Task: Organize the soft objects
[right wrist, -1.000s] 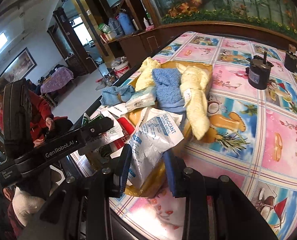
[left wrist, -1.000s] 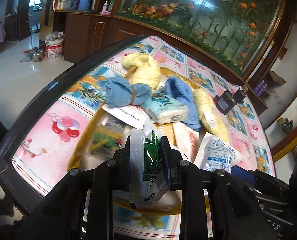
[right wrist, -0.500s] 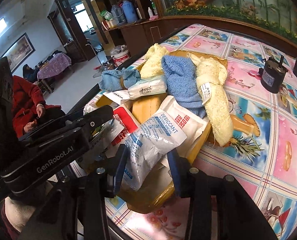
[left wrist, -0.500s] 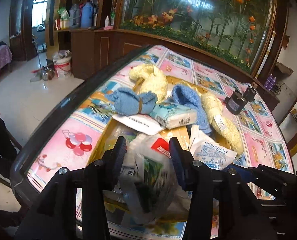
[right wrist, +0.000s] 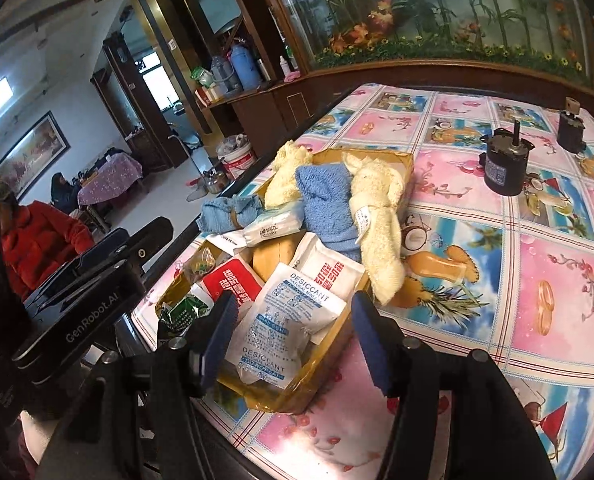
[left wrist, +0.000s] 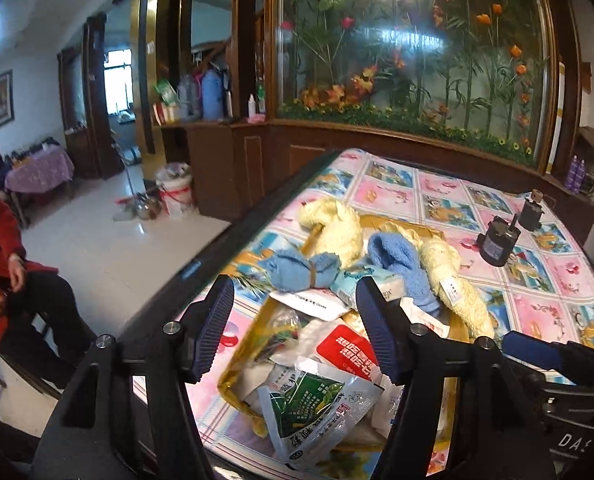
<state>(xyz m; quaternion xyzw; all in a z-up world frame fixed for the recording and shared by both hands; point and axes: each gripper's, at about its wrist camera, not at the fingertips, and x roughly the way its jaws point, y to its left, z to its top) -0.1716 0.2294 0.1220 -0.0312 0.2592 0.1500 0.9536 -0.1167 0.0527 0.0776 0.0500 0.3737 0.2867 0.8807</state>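
Observation:
A yellow cardboard tray (right wrist: 401,160) on the table holds soft things: yellow towels (right wrist: 377,216), a blue towel (right wrist: 325,200), a tied blue cloth (left wrist: 301,270), a tissue pack (left wrist: 371,284) and several packets. A green-and-white packet (left wrist: 317,412) lies at the tray's near end, below my left gripper (left wrist: 293,328), which is open and empty above it. A white desiccant bag (right wrist: 285,328) lies in the tray's near corner, between the fingers of my right gripper (right wrist: 293,340), which is open and raised.
Two black cylindrical motors (right wrist: 505,168) stand on the patterned tablecloth (right wrist: 537,264) to the right. The table's dark edge (left wrist: 225,244) runs along the left. A person in red (right wrist: 37,248) sits left of the table. A wooden cabinet with a plant display (left wrist: 417,80) stands behind.
My left gripper opened and let go of the green-and-white packet, which now lies in the tray. Both grippers lifted up and back; the right one opened wider around the desiccant bag.

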